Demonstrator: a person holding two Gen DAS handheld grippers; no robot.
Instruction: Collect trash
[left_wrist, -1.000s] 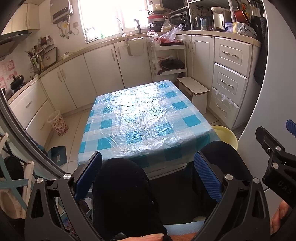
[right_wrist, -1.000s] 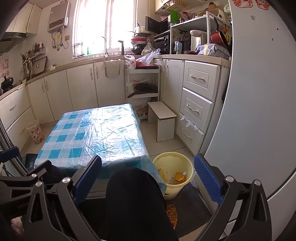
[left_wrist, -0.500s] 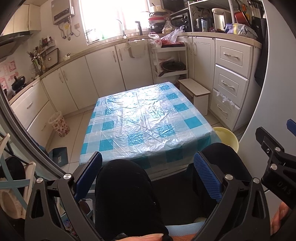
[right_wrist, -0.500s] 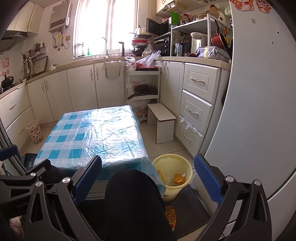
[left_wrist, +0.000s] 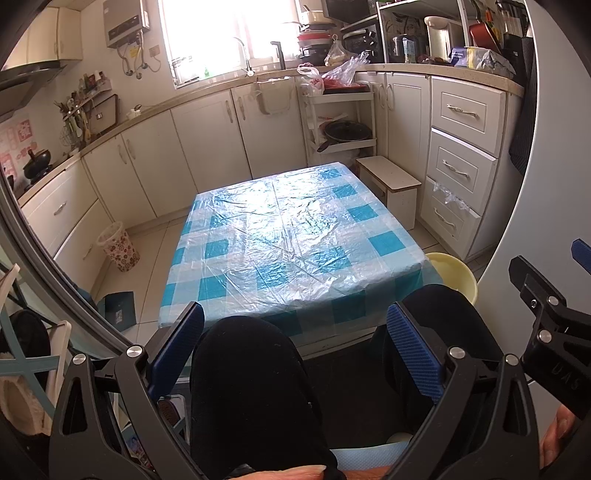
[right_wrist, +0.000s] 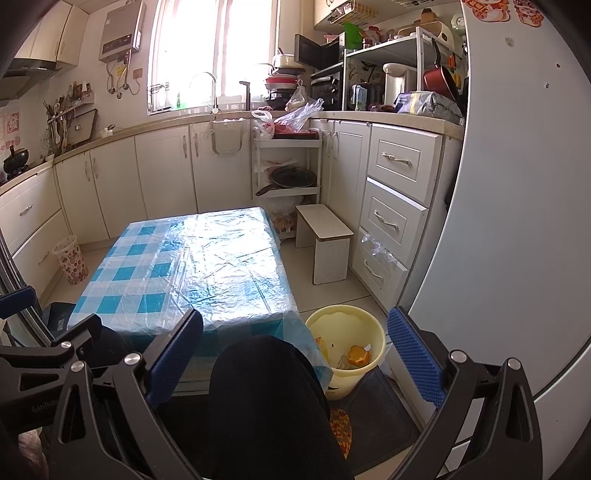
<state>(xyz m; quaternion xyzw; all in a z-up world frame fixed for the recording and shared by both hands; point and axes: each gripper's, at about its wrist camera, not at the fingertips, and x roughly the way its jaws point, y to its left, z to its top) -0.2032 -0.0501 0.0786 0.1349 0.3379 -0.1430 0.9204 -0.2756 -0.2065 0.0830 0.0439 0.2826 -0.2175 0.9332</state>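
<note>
A yellow bin (right_wrist: 345, 345) stands on the floor at the table's near right corner, with orange peel and scraps of wrapper (right_wrist: 358, 356) inside; its rim (left_wrist: 456, 271) peeks past the table in the left wrist view. The low table (left_wrist: 295, 240) wears a blue-and-white checked cloth under clear plastic, and nothing lies on top. My left gripper (left_wrist: 299, 345) is open and holds nothing, above a person's black-clad knees (left_wrist: 251, 387). My right gripper (right_wrist: 295, 350) is open too, held above a knee and left of the bin.
A white stool (right_wrist: 325, 240) stands right of the table, before the drawer cabinets (right_wrist: 395, 206). A patterned wastebasket (left_wrist: 118, 245) sits by the left cabinets. A white fridge (right_wrist: 517, 221) fills the right side. A dark mat (right_wrist: 373, 417) lies under the bin.
Both views have risen and tilted slightly, so the table sits a little lower and farther in frame. Both grippers have stayed open.
</note>
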